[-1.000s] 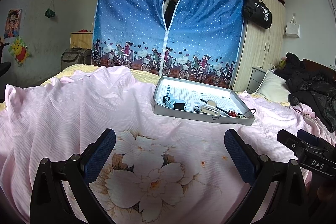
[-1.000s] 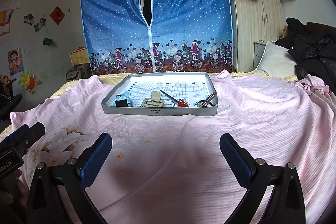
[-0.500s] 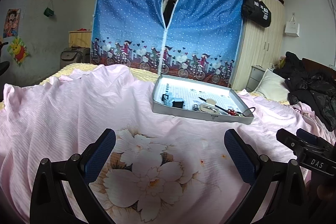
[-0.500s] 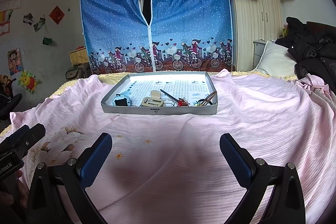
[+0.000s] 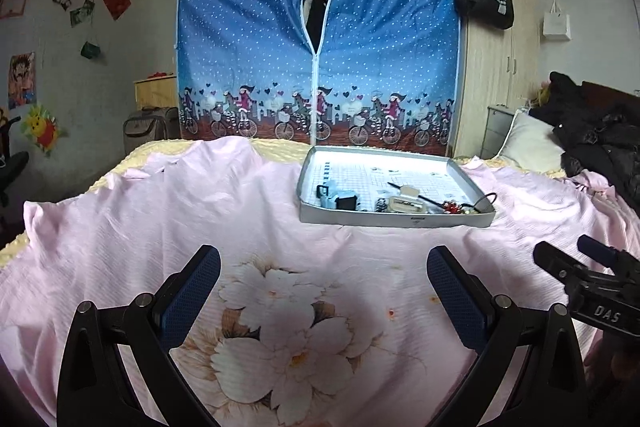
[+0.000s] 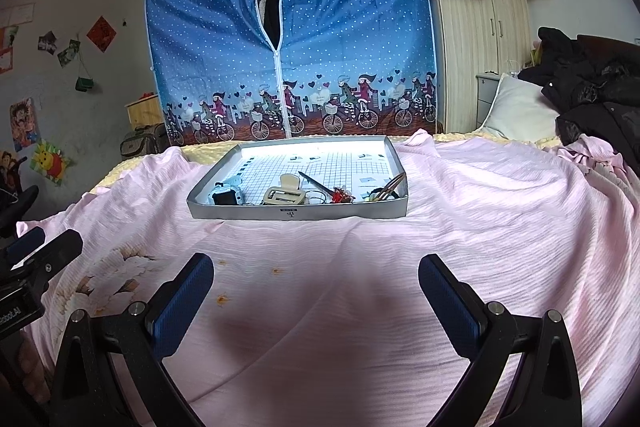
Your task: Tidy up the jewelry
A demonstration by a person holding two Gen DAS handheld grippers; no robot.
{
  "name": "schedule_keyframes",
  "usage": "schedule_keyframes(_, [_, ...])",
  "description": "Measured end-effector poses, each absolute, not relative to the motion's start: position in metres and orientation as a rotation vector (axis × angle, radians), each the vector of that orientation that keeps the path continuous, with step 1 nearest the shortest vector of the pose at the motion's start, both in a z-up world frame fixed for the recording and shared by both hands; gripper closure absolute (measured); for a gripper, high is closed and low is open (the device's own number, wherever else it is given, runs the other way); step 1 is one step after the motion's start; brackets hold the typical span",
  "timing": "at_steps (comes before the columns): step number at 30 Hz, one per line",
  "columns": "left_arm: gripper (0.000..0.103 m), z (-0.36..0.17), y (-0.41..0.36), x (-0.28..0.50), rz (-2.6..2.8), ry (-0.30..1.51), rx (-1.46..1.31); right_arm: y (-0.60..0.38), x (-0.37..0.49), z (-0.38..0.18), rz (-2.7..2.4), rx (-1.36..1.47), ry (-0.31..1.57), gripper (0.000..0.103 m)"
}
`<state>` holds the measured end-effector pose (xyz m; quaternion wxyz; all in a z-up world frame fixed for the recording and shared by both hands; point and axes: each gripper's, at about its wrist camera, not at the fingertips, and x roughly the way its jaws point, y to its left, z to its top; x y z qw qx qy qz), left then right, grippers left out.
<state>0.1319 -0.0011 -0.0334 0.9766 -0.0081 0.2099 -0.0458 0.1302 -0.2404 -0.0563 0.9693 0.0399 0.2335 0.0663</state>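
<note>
Both claws, left and right, are being held spread apart and empty above the pink bedsheet; the jewelry (jumbled together) is lying in the grey tray ahead.

**A lived-in bedroom at home**

A bed fills the lower frame, spread with a pink flowered sheet. Behind it at centre stands a blue fabric wardrobe, its zip partly open on hanging clothes. A wooden wardrobe and pillow sit right; cartoon posters dot the left wall.
</note>
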Motion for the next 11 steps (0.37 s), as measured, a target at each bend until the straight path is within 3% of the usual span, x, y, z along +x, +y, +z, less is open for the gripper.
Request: schedule_keyframes(11, [0.002,-0.0366,-0.0005,0.1353,-0.097,0.432,-0.009,-0.2397,0.1306,-0.0547,0.134,0.082,0.475,0.0])
